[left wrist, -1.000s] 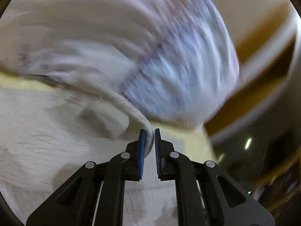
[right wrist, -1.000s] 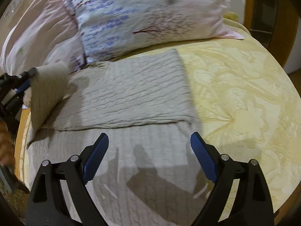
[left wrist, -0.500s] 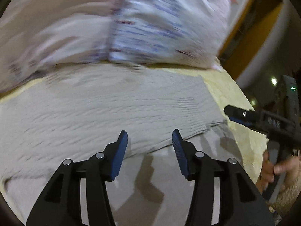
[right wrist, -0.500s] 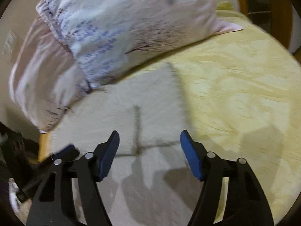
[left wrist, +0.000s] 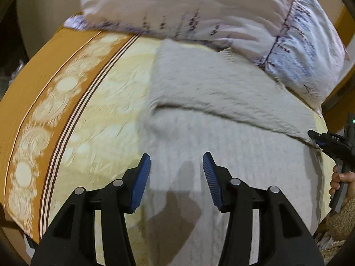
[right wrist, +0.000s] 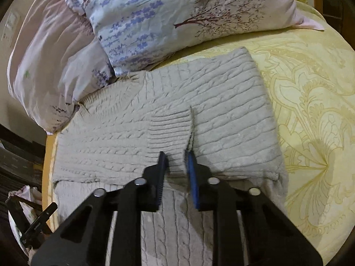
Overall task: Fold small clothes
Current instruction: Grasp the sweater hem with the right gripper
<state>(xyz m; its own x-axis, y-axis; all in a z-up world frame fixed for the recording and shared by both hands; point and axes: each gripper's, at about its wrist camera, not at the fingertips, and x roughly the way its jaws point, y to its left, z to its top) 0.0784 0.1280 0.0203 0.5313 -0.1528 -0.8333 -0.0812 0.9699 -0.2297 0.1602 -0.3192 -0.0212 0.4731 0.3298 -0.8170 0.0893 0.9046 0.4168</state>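
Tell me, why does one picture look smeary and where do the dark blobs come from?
Left wrist view: pillow and bedspread streak with motion blur, and the left gripper shadows the sweater. Right wrist view: sharp; the right gripper pinches the knit; edges bend.

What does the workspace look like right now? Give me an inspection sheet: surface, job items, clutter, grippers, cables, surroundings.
Surface: bed with a yellow patterned bedspread, orange border on its left side.
Job's things: grey cable-knit sweater lying flat, sleeves folded across the body; ribbed cuff at the middle.
Clutter: two floral pillows at the head of the bed, touching the sweater's far edge.
Grippers: right gripper nearly shut, pinching the cuff's edge; left gripper open, above the sweater's lower part, holding nothing.
Cables: nothing seen.
Surroundings: wooden bed frame; dark floor beyond, details unclear.
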